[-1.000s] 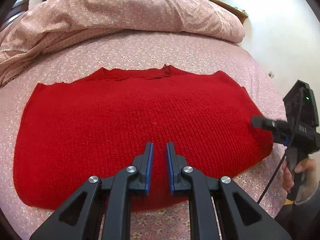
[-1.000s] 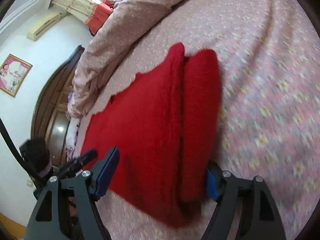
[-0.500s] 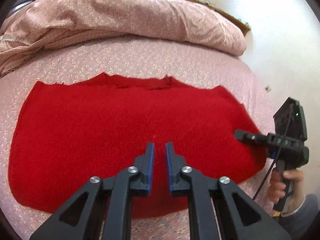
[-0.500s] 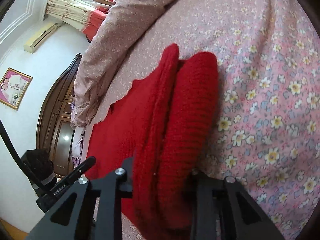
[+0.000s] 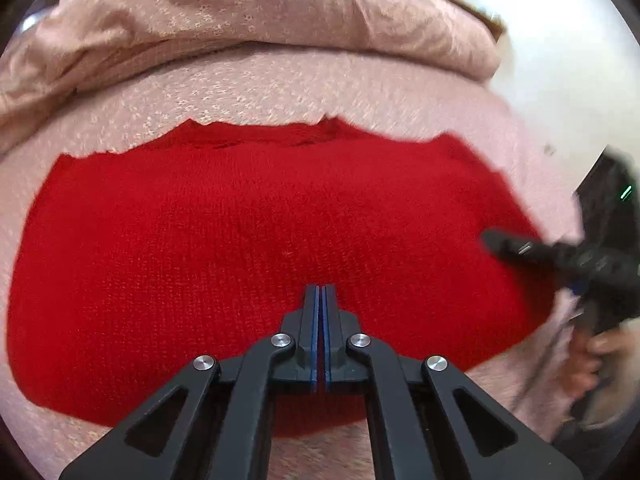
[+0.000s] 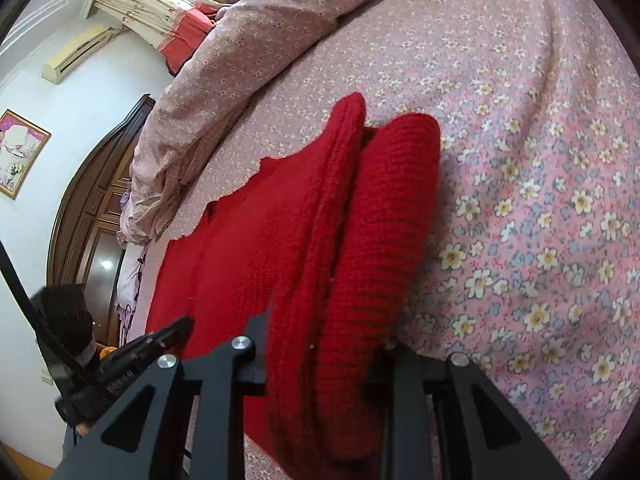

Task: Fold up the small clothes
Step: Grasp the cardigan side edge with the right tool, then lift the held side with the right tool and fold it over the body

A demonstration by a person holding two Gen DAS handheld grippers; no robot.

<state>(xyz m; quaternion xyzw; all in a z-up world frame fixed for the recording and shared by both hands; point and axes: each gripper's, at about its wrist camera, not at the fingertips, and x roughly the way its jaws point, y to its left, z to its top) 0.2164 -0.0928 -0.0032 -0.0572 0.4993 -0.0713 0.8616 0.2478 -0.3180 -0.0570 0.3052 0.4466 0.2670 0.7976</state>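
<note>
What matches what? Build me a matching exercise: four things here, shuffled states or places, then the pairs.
1 left gripper
2 right gripper
3 red sweater
4 quilt

A bunched along the far side
B shut, nothing between its fingers
C clamped on a folded knit edge
D spread on the floral sheet

Pairs: 1-B, 2-C, 3-D, 4-A

White walls (image 6: 80, 128), dark wardrobe (image 6: 88, 224), curtains (image 6: 152, 12)

Coarse ribbed red knit sweater (image 6: 360, 240), matt floral cotton bedsheet (image 6: 540, 200) (soft-looking), glossy dark wooden wardrobe (image 6: 92, 220)
</note>
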